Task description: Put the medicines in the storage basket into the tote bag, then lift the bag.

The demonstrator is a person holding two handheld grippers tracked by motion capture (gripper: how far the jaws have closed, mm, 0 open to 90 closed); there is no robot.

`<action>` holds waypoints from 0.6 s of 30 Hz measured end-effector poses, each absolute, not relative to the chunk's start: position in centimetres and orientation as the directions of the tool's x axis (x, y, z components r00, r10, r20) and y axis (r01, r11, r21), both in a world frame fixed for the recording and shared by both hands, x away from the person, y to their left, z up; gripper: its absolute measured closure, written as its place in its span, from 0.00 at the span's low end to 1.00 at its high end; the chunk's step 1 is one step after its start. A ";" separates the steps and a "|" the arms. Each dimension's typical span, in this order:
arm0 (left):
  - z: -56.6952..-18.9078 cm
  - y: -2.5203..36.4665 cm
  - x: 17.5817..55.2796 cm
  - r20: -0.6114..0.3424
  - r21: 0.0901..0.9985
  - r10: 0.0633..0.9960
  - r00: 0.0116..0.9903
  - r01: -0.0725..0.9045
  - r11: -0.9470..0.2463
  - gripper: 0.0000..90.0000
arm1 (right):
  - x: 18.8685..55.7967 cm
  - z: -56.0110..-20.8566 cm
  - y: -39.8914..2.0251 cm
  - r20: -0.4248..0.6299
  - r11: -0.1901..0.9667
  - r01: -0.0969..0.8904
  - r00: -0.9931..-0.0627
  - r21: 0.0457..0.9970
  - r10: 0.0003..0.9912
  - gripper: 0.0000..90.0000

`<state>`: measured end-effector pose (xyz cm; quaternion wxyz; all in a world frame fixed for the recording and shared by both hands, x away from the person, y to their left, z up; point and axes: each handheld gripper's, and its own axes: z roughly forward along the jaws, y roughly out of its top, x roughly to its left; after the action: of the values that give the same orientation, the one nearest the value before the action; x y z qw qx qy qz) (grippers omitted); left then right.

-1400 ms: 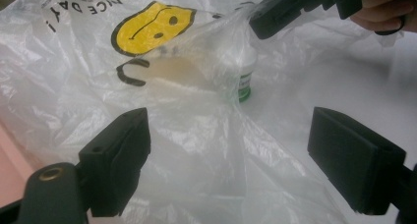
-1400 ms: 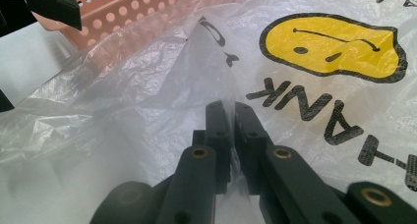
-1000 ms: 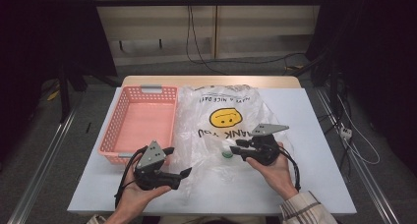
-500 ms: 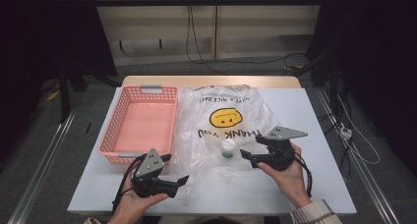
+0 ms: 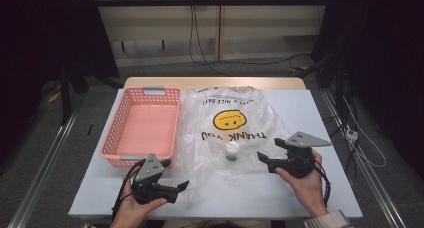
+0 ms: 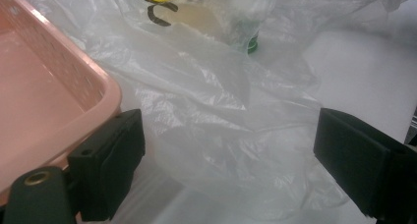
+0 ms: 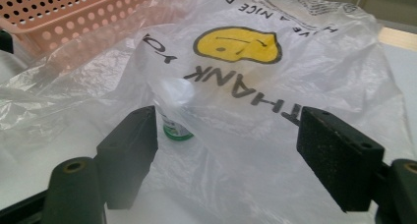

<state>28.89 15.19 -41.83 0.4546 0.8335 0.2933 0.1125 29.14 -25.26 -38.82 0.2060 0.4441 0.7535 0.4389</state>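
Observation:
A clear plastic bag (image 5: 235, 120) printed with a yellow smiley face and "THANK YOU" lies across the middle of the white table (image 5: 325, 113). Inside it is a small bottle (image 5: 231, 151) with a green base, also seen through the film in the right gripper view (image 7: 176, 126). My right gripper (image 5: 269, 149) hovers just right of the bag. Its jaws have just been opening and now stand wide (image 7: 226, 155), gripping nothing. My left gripper (image 5: 174, 174) rests near the front edge at the bag's near-left corner. It is open, with crumpled bag film (image 6: 221, 135) ahead of its jaws (image 6: 228, 165).
A pink perforated basket (image 5: 112, 138) with nothing in it stands left of the bag, its near corner close to my left gripper (image 6: 105, 89). Bare table lies to the right of the bag. Cables run across the floor behind the table.
My right gripper has drawn back to the right, away from the bottle and bag, with its jaws spread wider. My left gripper has stayed near the front edge.

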 end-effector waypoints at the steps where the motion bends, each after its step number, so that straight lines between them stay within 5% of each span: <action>1: -41.9 15.3 28.9 -0.082 0.820 0.595 0.800 0.394 -0.416 0.13 | 28.9 -38.7 -25.6 0.070 0.215 0.484 -0.504 0.848 0.861 0.26; 18: -41.9 15.5 27.6 -0.062 0.804 0.575 0.816 0.382 -0.455 0.13 | 24.7 -40.3 -29.5 0.086 0.159 0.507 -0.426 0.847 0.901 0.20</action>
<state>27.58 15.48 -41.90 0.4385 0.8459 0.2830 0.1101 24.69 -29.52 -40.27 0.2286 0.4847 0.7260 0.4310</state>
